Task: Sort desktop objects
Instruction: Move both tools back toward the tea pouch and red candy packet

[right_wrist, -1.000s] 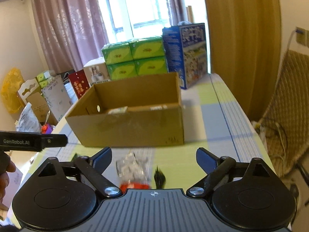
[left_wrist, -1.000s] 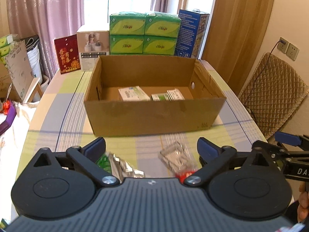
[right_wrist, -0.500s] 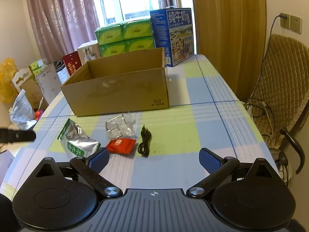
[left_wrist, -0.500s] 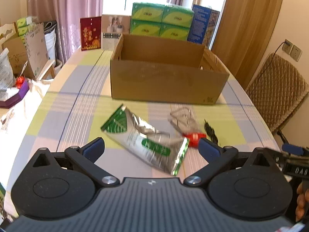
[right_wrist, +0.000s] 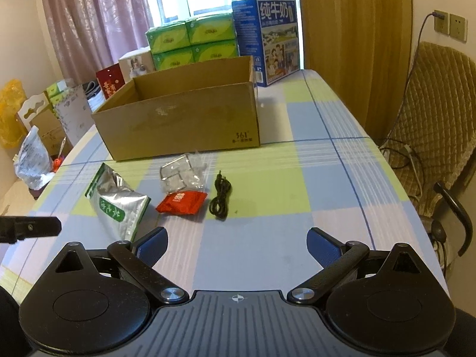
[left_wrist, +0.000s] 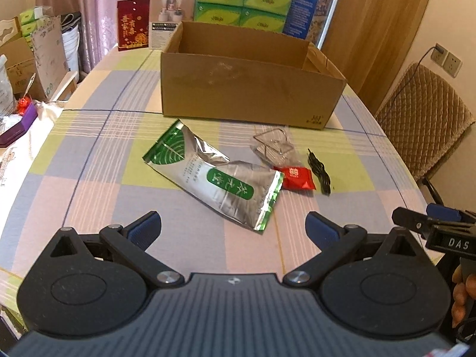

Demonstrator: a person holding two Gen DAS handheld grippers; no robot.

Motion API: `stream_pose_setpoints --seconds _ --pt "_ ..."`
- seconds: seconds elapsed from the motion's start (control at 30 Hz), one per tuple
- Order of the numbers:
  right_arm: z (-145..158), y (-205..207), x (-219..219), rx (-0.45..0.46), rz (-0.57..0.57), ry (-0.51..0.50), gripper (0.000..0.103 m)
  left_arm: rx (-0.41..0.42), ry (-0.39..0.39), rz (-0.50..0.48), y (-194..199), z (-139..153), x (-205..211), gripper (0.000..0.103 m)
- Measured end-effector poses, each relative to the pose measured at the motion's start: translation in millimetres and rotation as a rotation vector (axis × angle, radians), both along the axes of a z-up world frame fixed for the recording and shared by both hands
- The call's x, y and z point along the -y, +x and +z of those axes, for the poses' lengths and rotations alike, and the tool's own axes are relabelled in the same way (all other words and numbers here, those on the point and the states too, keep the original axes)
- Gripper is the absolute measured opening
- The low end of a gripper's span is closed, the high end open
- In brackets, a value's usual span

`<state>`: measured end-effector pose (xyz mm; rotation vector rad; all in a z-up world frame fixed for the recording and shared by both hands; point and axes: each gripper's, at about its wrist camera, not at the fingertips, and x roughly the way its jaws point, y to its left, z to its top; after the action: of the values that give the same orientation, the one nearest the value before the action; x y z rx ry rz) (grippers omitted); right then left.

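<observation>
Hovering short of the clutter, I hold both the left gripper (left_wrist: 233, 227) and the right gripper (right_wrist: 236, 244) spread wide, empty. The pouch (left_wrist: 218, 178) lies nearest, before the box (left_wrist: 247, 89); I'd pinch its crimped edge, lifting flat.
</observation>
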<state>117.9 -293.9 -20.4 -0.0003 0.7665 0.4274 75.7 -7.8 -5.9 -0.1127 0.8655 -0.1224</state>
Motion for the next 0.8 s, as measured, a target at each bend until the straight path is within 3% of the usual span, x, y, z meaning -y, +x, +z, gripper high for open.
stream_pose_setpoints --seconds 0.23,0.53,0.8 --pt "-4 12 -3 -0.02 0.003 0.006 0.097 -0.031 -0.006 -0.008 12 -16 8 0.101" --pt "-18 32 -29 -0.032 0.068 -0.029 0.097 -0.091 -0.076 0.082 41 -33 -14 0.101" --pt "-27 58 -79 0.019 0.381 -0.19 0.095 -0.174 -0.163 0.155 86 -51 -32 0.101"
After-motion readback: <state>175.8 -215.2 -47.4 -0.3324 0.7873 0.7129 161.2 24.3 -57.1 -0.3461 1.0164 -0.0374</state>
